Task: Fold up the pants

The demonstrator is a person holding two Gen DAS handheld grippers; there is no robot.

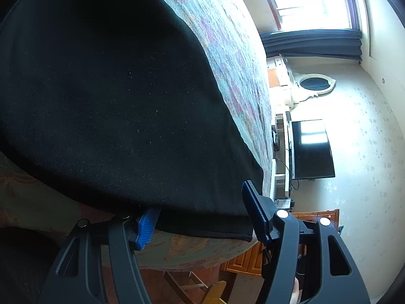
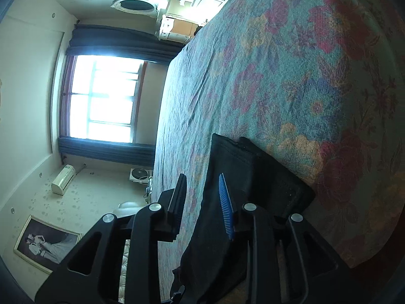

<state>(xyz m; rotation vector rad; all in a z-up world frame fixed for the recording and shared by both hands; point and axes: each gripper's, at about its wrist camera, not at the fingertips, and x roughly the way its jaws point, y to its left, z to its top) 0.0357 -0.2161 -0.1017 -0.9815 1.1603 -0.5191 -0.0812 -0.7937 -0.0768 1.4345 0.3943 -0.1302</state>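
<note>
Both grippers, left (image 1: pixel 200 217) and right (image 2: pixel 202 202), gape wide, holding nothing; black pants (image 1: pixel 114 101) edge could slip off bedspread (image 2: pixel 291 76) if grabbed shallow.

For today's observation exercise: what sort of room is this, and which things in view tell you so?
Most likely a home bedroom. Black pants lie on a wide bed with a floral cover, there is a curtained window, and a framed wedding photo hangs on the wall.
</note>
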